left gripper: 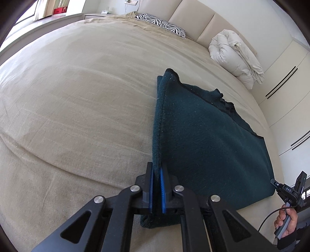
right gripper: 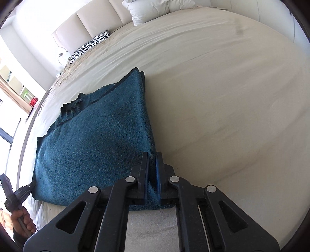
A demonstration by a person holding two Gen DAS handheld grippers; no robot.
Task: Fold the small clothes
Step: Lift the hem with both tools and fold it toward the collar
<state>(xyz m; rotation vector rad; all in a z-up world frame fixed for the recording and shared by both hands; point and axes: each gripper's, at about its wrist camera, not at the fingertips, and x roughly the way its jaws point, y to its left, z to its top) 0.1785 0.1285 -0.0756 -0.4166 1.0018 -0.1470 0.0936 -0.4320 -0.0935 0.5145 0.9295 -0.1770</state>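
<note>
A dark teal knitted garment (left gripper: 203, 135) lies flat on the beige bed (left gripper: 77, 97), its ribbed collar at the far edge. My left gripper (left gripper: 157, 170) is shut on the garment's near left corner, with the fabric edge pinched between the blue pads. In the right wrist view the same garment (right gripper: 96, 139) spreads to the left, and my right gripper (right gripper: 152, 157) is shut on its near right corner. Each view also shows the other gripper at the margin, held by a hand: the right one (left gripper: 290, 192) and the left one (right gripper: 17, 193).
A zebra-print pillow (left gripper: 164, 24) and a rolled white duvet (left gripper: 234, 56) lie at the head of the bed by the padded headboard (left gripper: 193, 17). White wardrobe doors (left gripper: 286, 97) stand beside the bed. Bare beige bedcover (right gripper: 222, 97) stretches around the garment.
</note>
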